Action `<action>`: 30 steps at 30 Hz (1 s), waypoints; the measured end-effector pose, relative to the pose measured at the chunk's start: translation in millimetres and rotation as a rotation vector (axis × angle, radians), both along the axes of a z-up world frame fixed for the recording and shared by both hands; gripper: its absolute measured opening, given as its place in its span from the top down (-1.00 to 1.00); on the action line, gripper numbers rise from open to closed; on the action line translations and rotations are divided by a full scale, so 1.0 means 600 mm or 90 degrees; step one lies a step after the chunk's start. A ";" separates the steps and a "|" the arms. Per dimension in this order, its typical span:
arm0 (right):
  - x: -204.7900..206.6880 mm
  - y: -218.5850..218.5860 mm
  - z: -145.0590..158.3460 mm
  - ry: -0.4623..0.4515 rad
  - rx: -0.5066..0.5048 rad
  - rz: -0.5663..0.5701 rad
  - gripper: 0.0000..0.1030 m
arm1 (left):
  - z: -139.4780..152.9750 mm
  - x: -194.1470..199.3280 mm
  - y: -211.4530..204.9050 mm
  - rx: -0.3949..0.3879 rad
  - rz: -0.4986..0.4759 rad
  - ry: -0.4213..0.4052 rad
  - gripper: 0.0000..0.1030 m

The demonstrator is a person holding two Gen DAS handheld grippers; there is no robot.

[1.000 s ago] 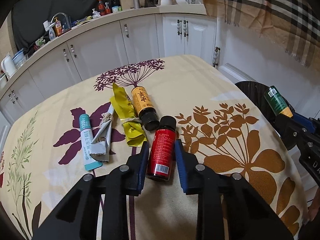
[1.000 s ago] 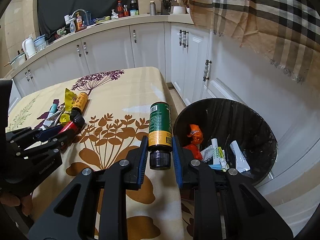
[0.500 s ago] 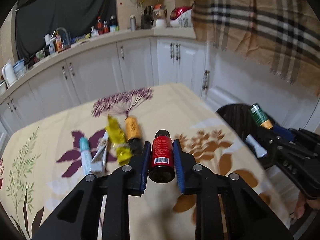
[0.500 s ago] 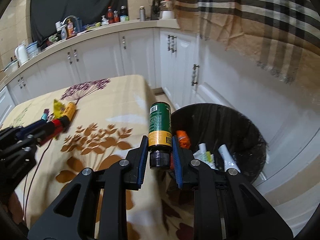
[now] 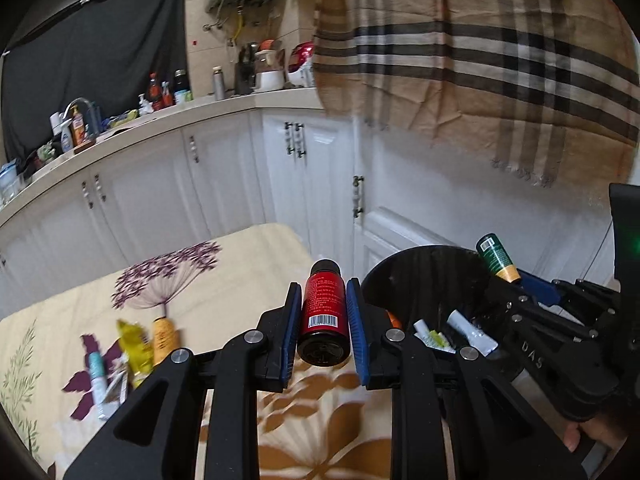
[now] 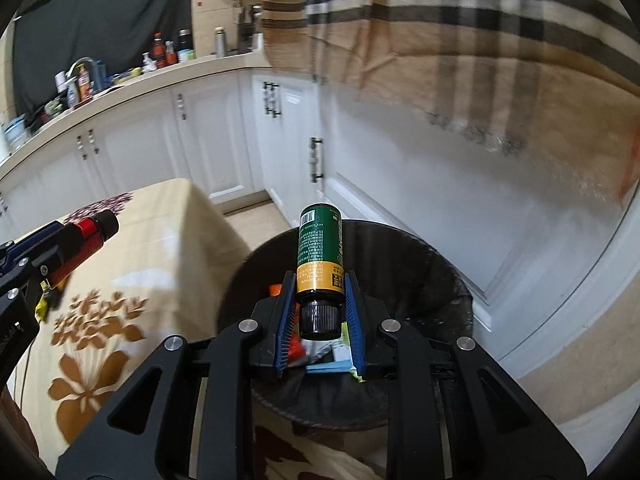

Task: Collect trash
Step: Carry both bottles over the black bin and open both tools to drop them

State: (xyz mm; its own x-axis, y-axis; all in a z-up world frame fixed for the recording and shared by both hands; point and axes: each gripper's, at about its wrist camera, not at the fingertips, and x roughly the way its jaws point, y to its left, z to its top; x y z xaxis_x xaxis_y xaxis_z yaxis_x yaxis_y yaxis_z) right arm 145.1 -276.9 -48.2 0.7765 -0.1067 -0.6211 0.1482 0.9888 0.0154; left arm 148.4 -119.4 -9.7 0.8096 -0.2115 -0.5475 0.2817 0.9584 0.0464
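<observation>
My left gripper [image 5: 320,304] is shut on a red bottle [image 5: 323,312] with a black cap, held in the air above the table's right edge, just left of the black trash bin [image 5: 404,272]. My right gripper [image 6: 320,286] is shut on a green and yellow bottle [image 6: 320,246], black cap toward me, held over the open bin [image 6: 432,276]. The bin holds white tubes [image 5: 470,330] and orange wrappers. On the table lie an orange bottle [image 5: 163,338], a yellow wrapper [image 5: 134,344], a teal tube [image 5: 97,368] and a folded paper scrap [image 5: 116,386].
The table wears a cream cloth [image 5: 224,264] with purple and brown flowers. White cabinets [image 5: 224,176] and a cluttered counter [image 5: 120,120] run behind. A plaid cloth [image 5: 480,60] hangs at upper right above the bin. A hand [image 5: 592,436] grips the right tool.
The left gripper lifted the red bottle off the table and carried it right toward the bin. The right gripper moved the green bottle from beside the bin to over its opening.
</observation>
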 end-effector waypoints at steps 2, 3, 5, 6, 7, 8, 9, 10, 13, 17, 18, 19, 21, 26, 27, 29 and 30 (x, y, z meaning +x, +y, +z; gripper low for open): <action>0.007 -0.012 -0.006 0.002 0.000 -0.011 0.55 | -0.007 0.013 -0.019 0.008 -0.004 0.002 0.53; 0.009 -0.016 -0.009 0.003 -0.001 -0.014 0.55 | -0.009 0.017 -0.023 0.009 -0.005 0.003 0.53; 0.016 -0.026 -0.014 0.004 -0.001 -0.022 0.55 | -0.015 0.030 -0.038 0.013 -0.007 0.010 0.53; 0.018 -0.029 -0.017 0.005 -0.002 -0.025 0.55 | -0.018 0.035 -0.043 0.015 -0.008 0.012 0.53; 0.021 -0.033 -0.019 0.006 -0.001 -0.028 0.55 | -0.021 0.041 -0.050 0.017 -0.009 0.014 0.53; 0.024 -0.037 -0.022 0.008 0.000 -0.032 0.55 | -0.023 0.045 -0.056 0.019 -0.011 0.016 0.53; 0.026 -0.040 -0.024 0.009 0.000 -0.034 0.55 | -0.026 0.048 -0.061 0.022 -0.013 0.017 0.53; 0.027 -0.044 -0.026 0.010 0.001 -0.037 0.55 | -0.028 0.053 -0.067 0.025 -0.015 0.018 0.53; 0.032 -0.057 -0.030 0.011 0.005 -0.046 0.55 | -0.035 0.064 -0.084 0.034 -0.024 0.022 0.53; 0.040 -0.071 -0.036 0.012 0.007 -0.055 0.55 | -0.044 0.077 -0.104 0.046 -0.034 0.029 0.53; 0.042 -0.073 -0.037 0.013 0.007 -0.057 0.55 | -0.046 0.079 -0.109 0.049 -0.036 0.031 0.53; 0.044 -0.075 -0.039 0.014 0.007 -0.058 0.55 | -0.048 0.084 -0.115 0.052 -0.039 0.036 0.53; 0.049 -0.080 -0.043 0.016 0.008 -0.060 0.55 | -0.048 0.088 -0.121 0.055 -0.042 0.038 0.53; 0.059 -0.088 -0.050 0.019 0.009 -0.069 0.49 | -0.055 0.101 -0.139 0.073 -0.047 0.054 0.51; 0.060 -0.090 -0.051 0.019 0.010 -0.070 0.43 | -0.057 0.107 -0.142 0.074 -0.048 0.061 0.49; 0.060 -0.091 -0.051 0.018 0.008 -0.076 0.36 | -0.059 0.111 -0.143 0.075 -0.049 0.070 0.32; 0.058 -0.092 -0.051 0.017 0.006 -0.078 0.36 | -0.059 0.111 -0.142 0.074 -0.049 0.070 0.29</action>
